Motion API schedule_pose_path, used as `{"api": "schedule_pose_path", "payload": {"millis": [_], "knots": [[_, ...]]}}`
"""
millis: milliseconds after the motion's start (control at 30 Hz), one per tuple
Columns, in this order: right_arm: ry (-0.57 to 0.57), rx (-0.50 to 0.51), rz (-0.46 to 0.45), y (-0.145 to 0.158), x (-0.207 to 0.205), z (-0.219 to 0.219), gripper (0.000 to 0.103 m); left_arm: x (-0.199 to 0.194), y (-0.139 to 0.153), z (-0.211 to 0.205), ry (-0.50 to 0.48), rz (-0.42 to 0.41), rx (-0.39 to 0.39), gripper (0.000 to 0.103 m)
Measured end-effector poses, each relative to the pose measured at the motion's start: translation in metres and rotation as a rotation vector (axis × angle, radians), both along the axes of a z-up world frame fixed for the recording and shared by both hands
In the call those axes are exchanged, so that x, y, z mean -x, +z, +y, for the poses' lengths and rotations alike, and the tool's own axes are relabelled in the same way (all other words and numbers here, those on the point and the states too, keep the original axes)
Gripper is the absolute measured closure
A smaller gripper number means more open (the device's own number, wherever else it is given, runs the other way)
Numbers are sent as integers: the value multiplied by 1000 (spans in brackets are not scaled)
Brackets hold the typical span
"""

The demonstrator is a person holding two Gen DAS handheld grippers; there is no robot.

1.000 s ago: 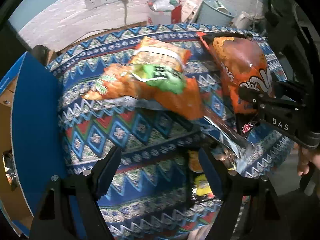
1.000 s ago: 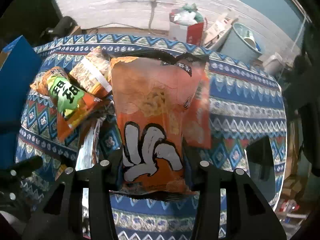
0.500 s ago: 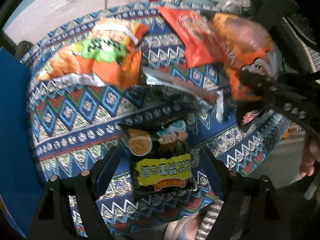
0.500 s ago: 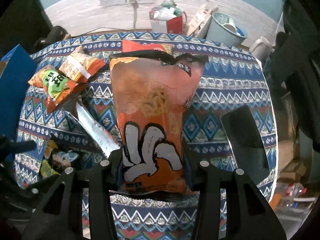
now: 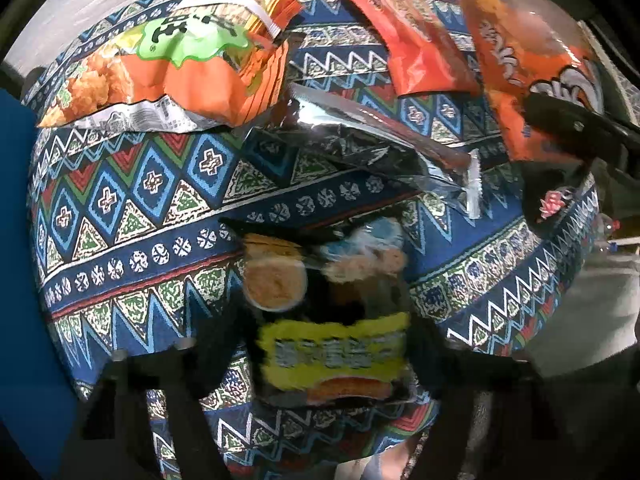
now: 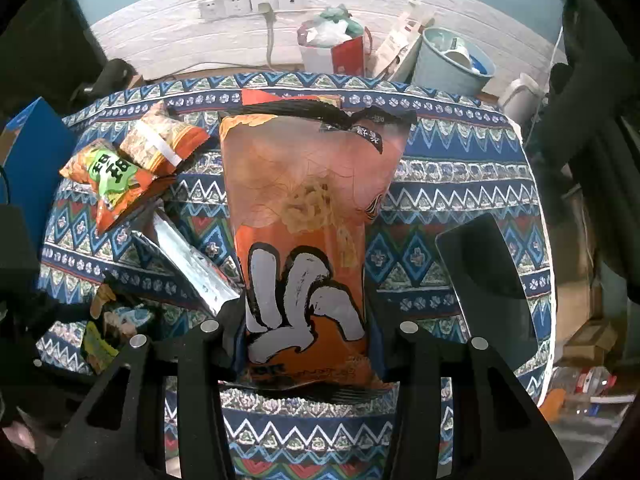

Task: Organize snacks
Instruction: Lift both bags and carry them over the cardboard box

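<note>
Down at the near edge of the patterned tablecloth (image 5: pixel 132 208) lies a dark snack packet with a yellow label (image 5: pixel 332 320), blurred in the left wrist view. It sits between the fingers of the left gripper (image 5: pixel 320 356), whose jaws are closing around it; whether the pads already press on it I cannot tell.

Just beyond it, a silver foil packet (image 5: pixel 384 148) lies slantwise on the cloth. Farther back on the left are two overlapping bags: an orange bag with a green label (image 5: pixel 168 68) resting partly on a striped orange bag (image 6: pixel 160 142). A flat red packet (image 5: pixel 416 40) lies toward the back right.

Lifted off the table, a tall orange chip bag with a white hand drawn on it (image 6: pixel 308 248) stands upright in the right gripper (image 6: pixel 306 344), pinched at its lower end between both fingers.

A dark flat tablet (image 6: pixel 488 276) lies on the cloth's right side. A blue box (image 6: pixel 28 148) stands at the left edge. Behind the table are wall sockets (image 6: pixel 252 2), a pale blue bin (image 6: pixel 452 64) and a red-and-white paper bag (image 6: pixel 336 50).
</note>
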State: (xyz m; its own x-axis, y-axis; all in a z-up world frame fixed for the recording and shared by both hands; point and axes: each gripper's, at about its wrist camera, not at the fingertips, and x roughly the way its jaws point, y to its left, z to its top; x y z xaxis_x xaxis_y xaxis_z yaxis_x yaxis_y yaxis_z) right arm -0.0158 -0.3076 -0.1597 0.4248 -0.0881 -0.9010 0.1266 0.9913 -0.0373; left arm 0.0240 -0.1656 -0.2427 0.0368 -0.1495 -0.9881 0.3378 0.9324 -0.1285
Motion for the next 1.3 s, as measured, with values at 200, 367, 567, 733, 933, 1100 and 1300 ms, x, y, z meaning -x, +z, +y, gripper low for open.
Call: {"api": "schedule_pose_path", "payload": {"millis": [200,367,567,733,933,1100,1300], "knots": [[8,11,-11,3,-2,4,59,5,17,17,-20,-56,-9,43],[16,19,-21,7,-3,8,59,6,39,25,-28,-121,-27,43],[28,33,-37,15,-5,16,59,9,67,35,-29,-211,-63,43],[42,39,-58,24,-7,26,59,9,95,43,-24,-294,-78,43],[69,34,-105,43,-11,43,59,9,121,58,-18,-381,-89,43],[101,25,-139,59,-14,62,59,4,135,70,1,-437,-90,43],[137,13,-168,74,-19,86,59,3,154,92,34,-474,-78,43]]}}
